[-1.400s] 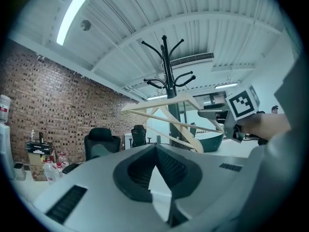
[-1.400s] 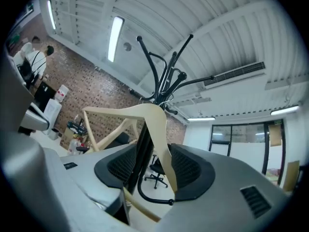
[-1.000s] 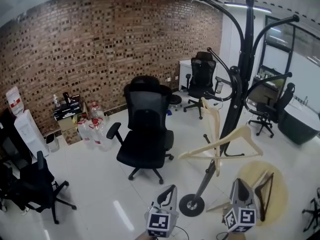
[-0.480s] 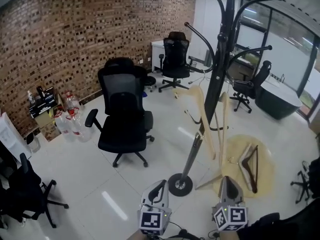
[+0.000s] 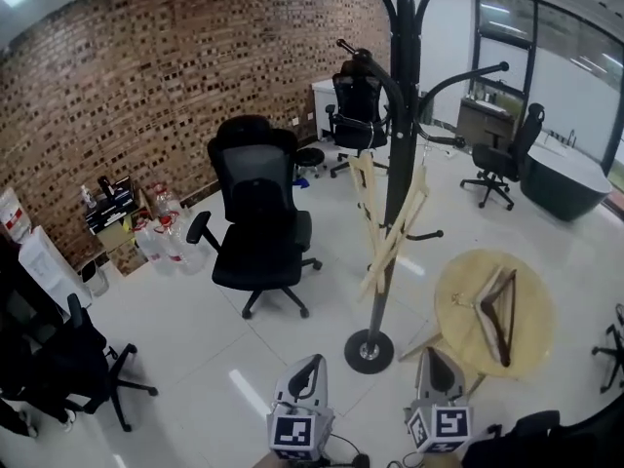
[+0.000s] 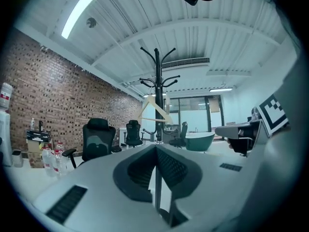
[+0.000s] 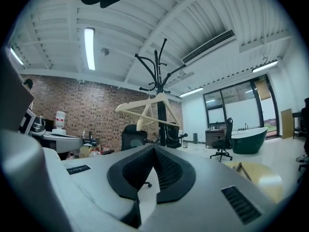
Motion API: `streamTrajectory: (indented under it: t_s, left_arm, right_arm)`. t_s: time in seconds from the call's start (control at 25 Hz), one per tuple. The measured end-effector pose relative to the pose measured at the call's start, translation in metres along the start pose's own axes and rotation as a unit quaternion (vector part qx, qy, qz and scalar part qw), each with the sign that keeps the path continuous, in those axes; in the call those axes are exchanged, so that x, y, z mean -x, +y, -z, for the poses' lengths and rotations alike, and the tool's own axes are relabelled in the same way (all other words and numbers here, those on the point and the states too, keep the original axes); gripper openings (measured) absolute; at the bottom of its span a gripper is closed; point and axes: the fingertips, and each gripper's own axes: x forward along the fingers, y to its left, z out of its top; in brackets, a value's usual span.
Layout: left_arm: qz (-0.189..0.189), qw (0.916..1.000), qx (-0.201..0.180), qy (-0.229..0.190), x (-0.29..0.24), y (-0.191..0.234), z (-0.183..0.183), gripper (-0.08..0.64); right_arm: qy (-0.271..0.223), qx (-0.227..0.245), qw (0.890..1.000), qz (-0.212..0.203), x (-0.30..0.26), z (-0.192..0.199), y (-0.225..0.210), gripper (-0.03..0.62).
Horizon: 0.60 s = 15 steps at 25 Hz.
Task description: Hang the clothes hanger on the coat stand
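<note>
Our left tongs (image 5: 310, 362) and right tongs (image 5: 432, 355) were closed on nothing. A black chair (image 5: 255, 217) stood left of the coat stand (image 5: 395, 164).

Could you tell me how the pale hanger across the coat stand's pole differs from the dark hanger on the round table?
Colour: the pale hanger is cream-coloured; the dark hanger is deep brown. Pose: the pale hanger hangs tilted on the coat stand; the dark hanger lies flat on the round table. Both are triangular clothes hangers.
</note>
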Motion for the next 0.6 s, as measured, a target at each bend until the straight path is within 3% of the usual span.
streamTrajectory:
  t_s: [0.12,0.32,0.6]
  left_arm:
    - [-0.014,0.9999,-0.004,-0.001,0.011,-0.015,0.007,0.017]
    - [-0.005,0.9999,-0.007,-0.009,0.031,-0.023,0.005,0.017]
    - [0.003,0.9998,-0.014,-0.013,0.058,0.004,0.000,0.017]
  right_arm:
    - [-0.002,-0.009,1.000,-0.009,0.013,0.015,-0.008,0.002]
    - [0.001,-0.022,1.000,-0.015,0.034,0.016,0.009,0.002]
    - [0.013,-0.022,0.999,0.022,0.055,0.015,0.044,0.002]
